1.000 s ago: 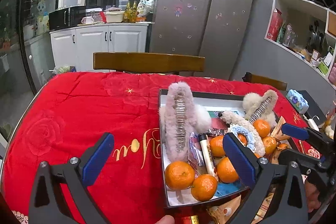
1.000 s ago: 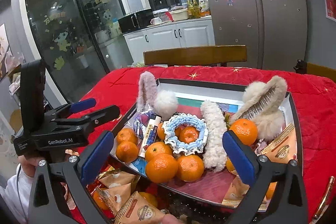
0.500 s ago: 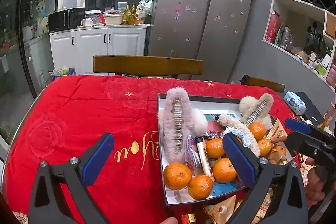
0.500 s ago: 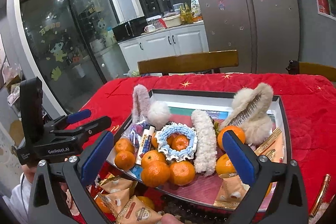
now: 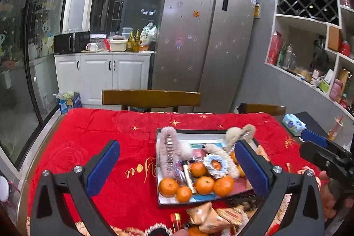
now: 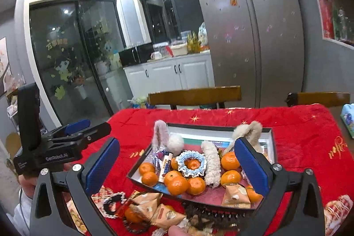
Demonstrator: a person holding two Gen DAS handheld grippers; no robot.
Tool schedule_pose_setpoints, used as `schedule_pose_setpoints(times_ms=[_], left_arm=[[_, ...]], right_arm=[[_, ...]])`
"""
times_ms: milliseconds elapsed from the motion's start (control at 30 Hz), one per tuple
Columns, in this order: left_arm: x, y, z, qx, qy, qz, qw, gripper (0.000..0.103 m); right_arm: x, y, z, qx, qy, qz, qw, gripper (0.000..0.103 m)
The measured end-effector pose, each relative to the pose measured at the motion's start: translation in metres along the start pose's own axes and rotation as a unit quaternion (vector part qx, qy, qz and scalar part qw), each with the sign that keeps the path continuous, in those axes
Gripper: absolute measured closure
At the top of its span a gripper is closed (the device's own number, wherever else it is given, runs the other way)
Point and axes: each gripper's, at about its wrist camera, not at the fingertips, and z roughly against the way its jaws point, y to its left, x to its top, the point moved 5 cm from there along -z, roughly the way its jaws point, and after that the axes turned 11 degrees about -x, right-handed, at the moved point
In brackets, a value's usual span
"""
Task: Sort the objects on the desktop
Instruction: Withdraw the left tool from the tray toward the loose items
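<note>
Both claws wide, empty: left claw (image 5: 177,166), right claw (image 6: 177,166), hovering short of the tray (image 6: 218,128) on the red worktop (image 5: 93,138). Tray is a jumble: oranges (image 6: 177,185), fluffy hair clips (image 5: 167,152), blue scrunchie (image 6: 192,163). Snack packets (image 6: 146,207) lie in front of the tray. I'd take one front-edge orange first, drop straight down, jaws straddling it, clear of neighbours.

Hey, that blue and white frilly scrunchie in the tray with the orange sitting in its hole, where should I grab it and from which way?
Pinch the near rim of the scrunchie from above: it lies flat, and the mandarin fills its hole. The white fuzzy clip crowds its right side, so the right gripper, open, probably fits best at the front edge.
</note>
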Motion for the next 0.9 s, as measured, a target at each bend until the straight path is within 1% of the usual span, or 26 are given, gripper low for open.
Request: schedule_pose_setpoints(times_ms=[100,167,233,333,433,500,567,633,733,833,900], left_arm=[[-0.003,-0.013,0.028,0.002,-0.013,-0.010,0.9999,0.000],[-0.009,-0.019,0.045,0.002,-0.017,-0.004,0.9999,0.000],[-0.017,-0.027,0.061,-0.008,-0.015,-0.002,0.9999,0.000],[-0.037,-0.035,0.083,-0.010,-0.014,-0.010,0.9998,0.000],[-0.065,-0.033,0.098,0.009,-0.011,-0.017,0.9998,0.000],[-0.085,-0.026,0.101,0.018,0.003,-0.008,0.9998,0.000],[-0.103,-0.020,0.100,0.000,0.018,0.005,0.9998,0.000],[-0.114,-0.014,0.097,-0.005,0.030,0.012,0.9995,0.000],[-0.123,-0.010,0.089,0.001,0.042,0.013,0.9990,0.000],[-0.128,-0.012,0.081,-0.008,0.045,0.007,0.9989,0.000],[-0.131,-0.016,0.077,-0.017,0.041,-0.012,0.9990,0.000]], right_arm=[[0.001,-0.001,0.021,-0.013,-0.017,0.001,1.000,0.000],[-0.001,-0.002,0.033,-0.025,-0.027,0.004,0.999,0.000],[-0.007,-0.003,0.045,-0.030,-0.029,-0.003,0.999,0.000],[-0.021,-0.007,0.061,-0.039,-0.034,-0.021,0.998,0.000],[-0.040,-0.012,0.076,-0.066,-0.046,-0.041,0.996,0.000],[-0.056,-0.013,0.083,-0.073,-0.044,-0.046,0.995,0.000],[-0.071,-0.014,0.086,-0.080,-0.038,-0.046,0.995,0.000],[-0.082,-0.016,0.088,-0.085,-0.033,-0.053,0.994,0.000],[-0.093,-0.020,0.085,-0.083,-0.022,-0.064,0.994,0.000],[-0.098,-0.025,0.081,-0.087,-0.019,-0.073,0.993,0.000],[-0.101,-0.027,0.078,-0.092,-0.024,-0.076,0.993,0.000]])
